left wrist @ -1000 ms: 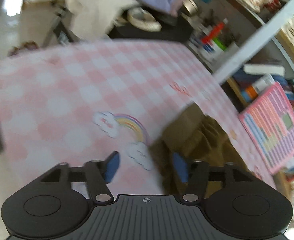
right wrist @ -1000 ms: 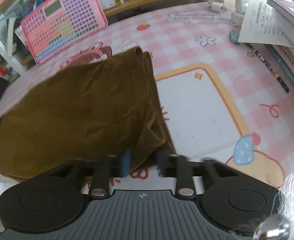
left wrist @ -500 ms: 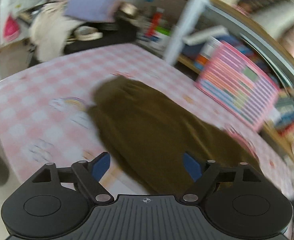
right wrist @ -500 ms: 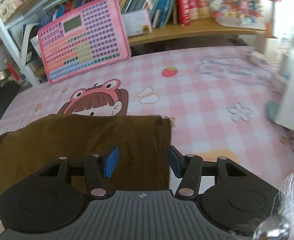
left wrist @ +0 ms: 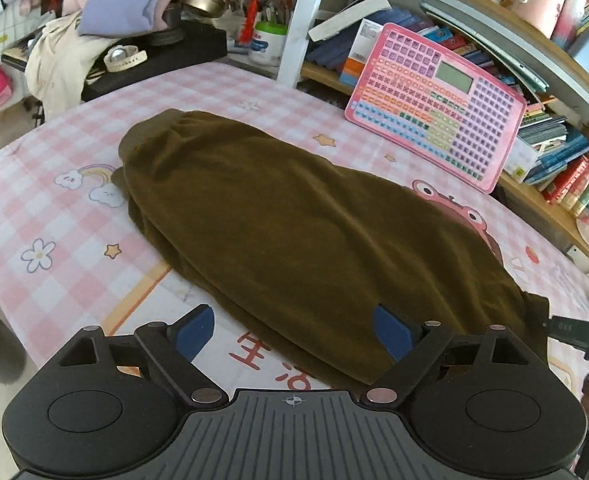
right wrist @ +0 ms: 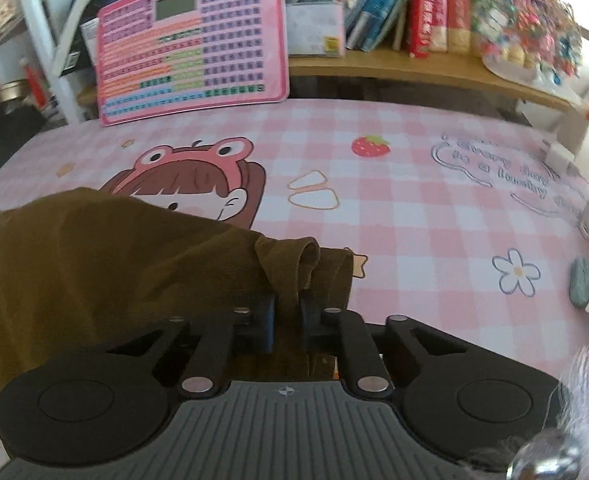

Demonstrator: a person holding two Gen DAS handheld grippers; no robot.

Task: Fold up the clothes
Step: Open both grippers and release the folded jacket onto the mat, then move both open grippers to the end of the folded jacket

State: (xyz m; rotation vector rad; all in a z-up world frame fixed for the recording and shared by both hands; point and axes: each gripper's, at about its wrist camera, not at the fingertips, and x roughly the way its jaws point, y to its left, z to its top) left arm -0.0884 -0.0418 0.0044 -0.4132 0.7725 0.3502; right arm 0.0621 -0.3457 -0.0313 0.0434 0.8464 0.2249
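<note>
- A table fills both views, covered by a pink-and-white checked cloth printed with a rainbow, clouds, stars, flowers, a strawberry and a cartoon child in a frog hood.
- An olive-brown garment lies directly on the cloth, stretched from the far left toward the near right; its gathered waistband is at the far end.
- In the right wrist view, the garment's near end is bunched and raised off the cloth.
- A pink toy keyboard tablet stands tilted at the far edge, leaning against the bookshelf.
- A small blue-green object rests on the cloth at the right edge; it is too blurred to identify.
</note>
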